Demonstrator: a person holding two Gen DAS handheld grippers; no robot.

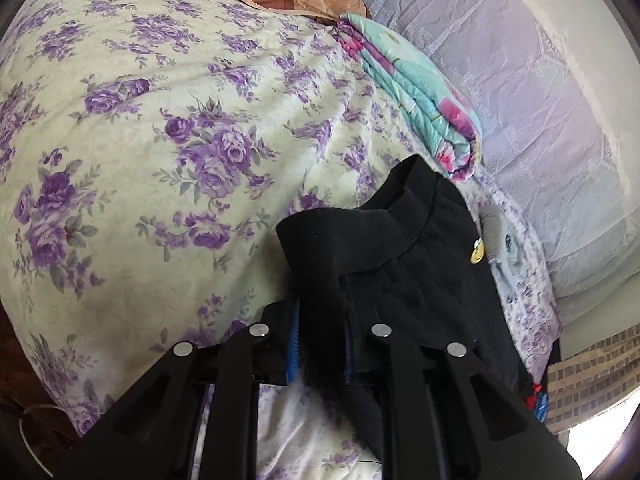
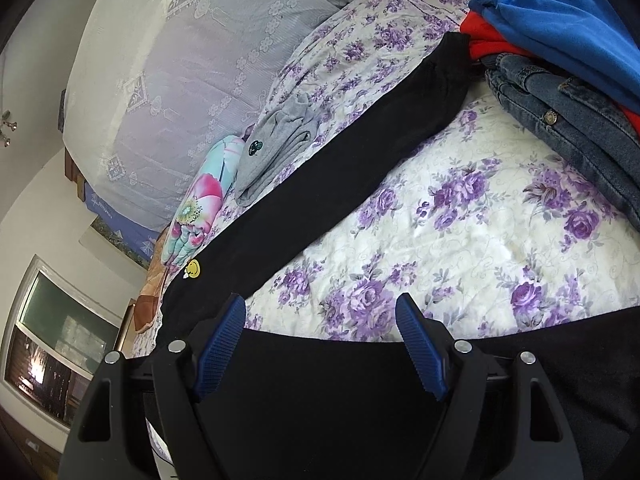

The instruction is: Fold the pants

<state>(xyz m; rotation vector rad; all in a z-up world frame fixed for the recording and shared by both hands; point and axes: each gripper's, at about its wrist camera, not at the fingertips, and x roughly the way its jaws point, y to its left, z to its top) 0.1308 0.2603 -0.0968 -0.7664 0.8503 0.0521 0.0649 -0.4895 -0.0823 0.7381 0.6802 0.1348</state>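
on the bed (image 2: 460,240), left tongs (image 1: 320,344) pinch black pants (image 1: 400,256); right tongs (image 2: 320,344) gape.

Black pants (image 2: 360,152) of matt, soft knit cloth, quilted cotton bedspread (image 2: 460,248) printed with purple roses, left gripper (image 1: 320,344) in matt black plastic with ribbed blue pads and shiny metal pins, faded denim jeans (image 2: 568,120), sheer lace curtain (image 2: 180,60)
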